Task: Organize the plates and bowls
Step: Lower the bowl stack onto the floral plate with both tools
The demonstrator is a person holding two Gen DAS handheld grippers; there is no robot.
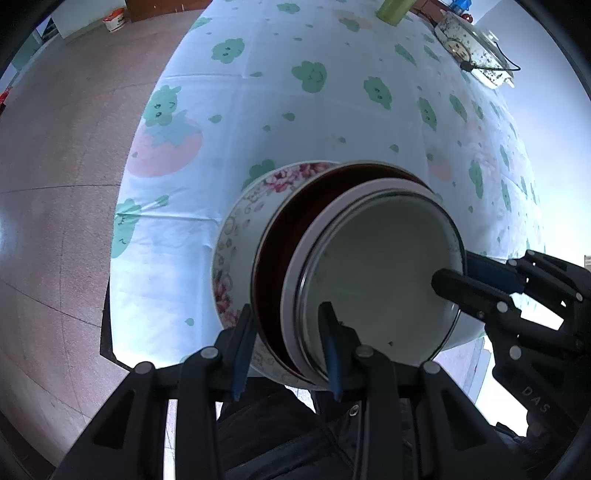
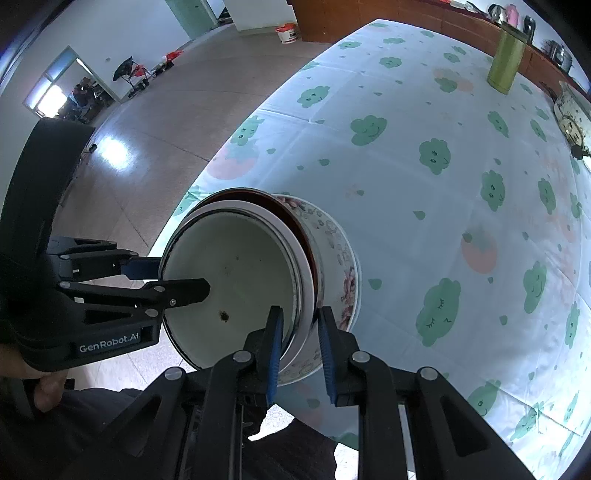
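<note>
Three bowls in one stack – white bowl on top, red bowl under it, flower bowl at the bottom. Sits low in both views, over the near edge of the cloth. Cannot tell if the bottom touches the cloth.

Left gripper at 6 o'clock in the left view. Pinches the rim of the stack: one blue pad outside on the flower bowl, the other inside the white bowl, all three rims between them. Not spread wide.

Right gripper at 6 o'clock in the right view. Pinches the rim too, pads close together with bowl edges squeezed between. In the left view, comes in at 3 o'clock of the stack, one black finger inside the white bowl, the blue pad outside.

In the right view, left gripper at 9 o'clock of the stack, with a hand on its handle at 8 o'clock.

Small dark speck inside the white bowl.

Cloth pale blue with green clouds and pink strawberries. Green can far off at 1 o'clock – upright, well apart from the stack. White bucket on the floor at 12 o'clock.
</note>
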